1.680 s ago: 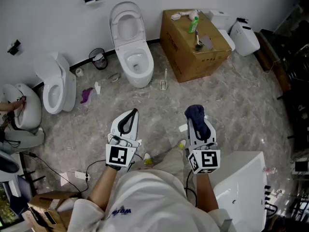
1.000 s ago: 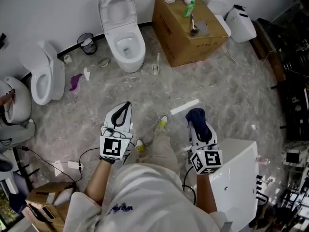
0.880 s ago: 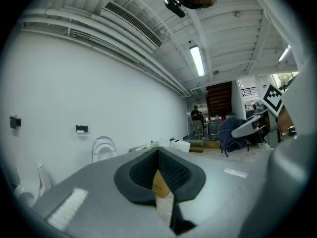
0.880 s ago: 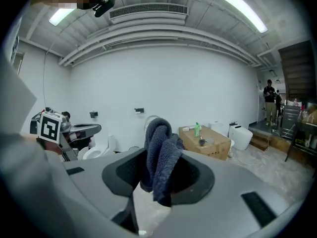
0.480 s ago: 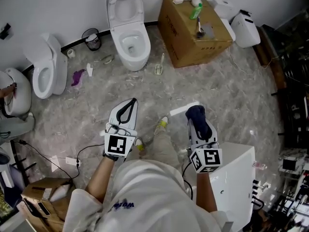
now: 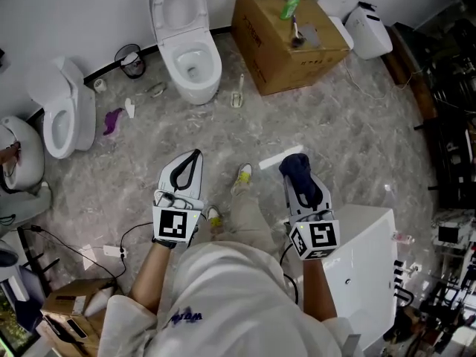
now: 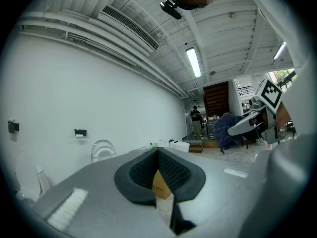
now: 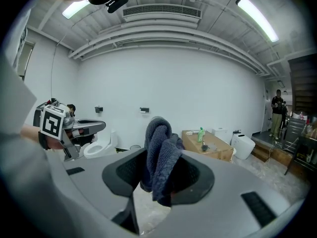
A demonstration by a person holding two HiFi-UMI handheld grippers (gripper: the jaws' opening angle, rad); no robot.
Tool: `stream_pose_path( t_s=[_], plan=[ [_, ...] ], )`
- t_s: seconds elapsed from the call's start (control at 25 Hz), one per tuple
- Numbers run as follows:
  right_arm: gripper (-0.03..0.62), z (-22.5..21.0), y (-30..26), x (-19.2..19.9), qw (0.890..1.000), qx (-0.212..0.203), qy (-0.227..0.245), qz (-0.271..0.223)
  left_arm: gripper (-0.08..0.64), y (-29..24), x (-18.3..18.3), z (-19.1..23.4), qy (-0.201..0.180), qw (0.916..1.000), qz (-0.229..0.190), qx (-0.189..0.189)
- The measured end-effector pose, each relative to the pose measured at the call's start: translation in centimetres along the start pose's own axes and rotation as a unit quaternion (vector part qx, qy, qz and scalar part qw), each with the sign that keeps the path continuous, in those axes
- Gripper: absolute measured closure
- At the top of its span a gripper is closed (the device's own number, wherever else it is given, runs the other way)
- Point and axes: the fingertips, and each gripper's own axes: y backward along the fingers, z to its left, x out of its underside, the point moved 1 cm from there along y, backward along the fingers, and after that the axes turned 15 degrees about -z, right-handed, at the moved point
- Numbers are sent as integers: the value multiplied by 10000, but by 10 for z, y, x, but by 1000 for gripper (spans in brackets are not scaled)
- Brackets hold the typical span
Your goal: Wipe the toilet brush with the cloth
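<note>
My right tongs (image 6: 296,177) pinch the bunched dark blue cloth (image 6: 297,165) and my left tongs (image 6: 194,157) are pressed together on nothing, both well apart from the toilet brush (image 6: 237,97), which stands on the floor (image 6: 327,125) between the toilet (image 6: 186,47) and the cardboard box (image 6: 286,50).

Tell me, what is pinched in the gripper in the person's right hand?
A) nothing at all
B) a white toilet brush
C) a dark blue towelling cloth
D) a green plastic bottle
C: in the right gripper view, the dark blue towelling cloth bulges up between the right gripper's black fingers, which are closed on it.
</note>
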Motion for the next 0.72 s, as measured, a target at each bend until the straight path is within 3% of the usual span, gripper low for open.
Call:
stream_pose_path(
  t_s=[0.28, 0.56, 0.72],
  plan=[
    [445, -31, -28, -3, 10000, 12, 80, -32, 560, -29, 3, -11, -96, 9997, -23, 205],
    [445, -55, -74, 11, 9998, -42, -43, 198, 560, -69, 27, -3, -356, 9978, 247, 492],
    [445, -81, -116, 24, 9990, -117, -149, 410, 560, -108, 51, 15, 24, 9987, 444, 243]
  ],
)
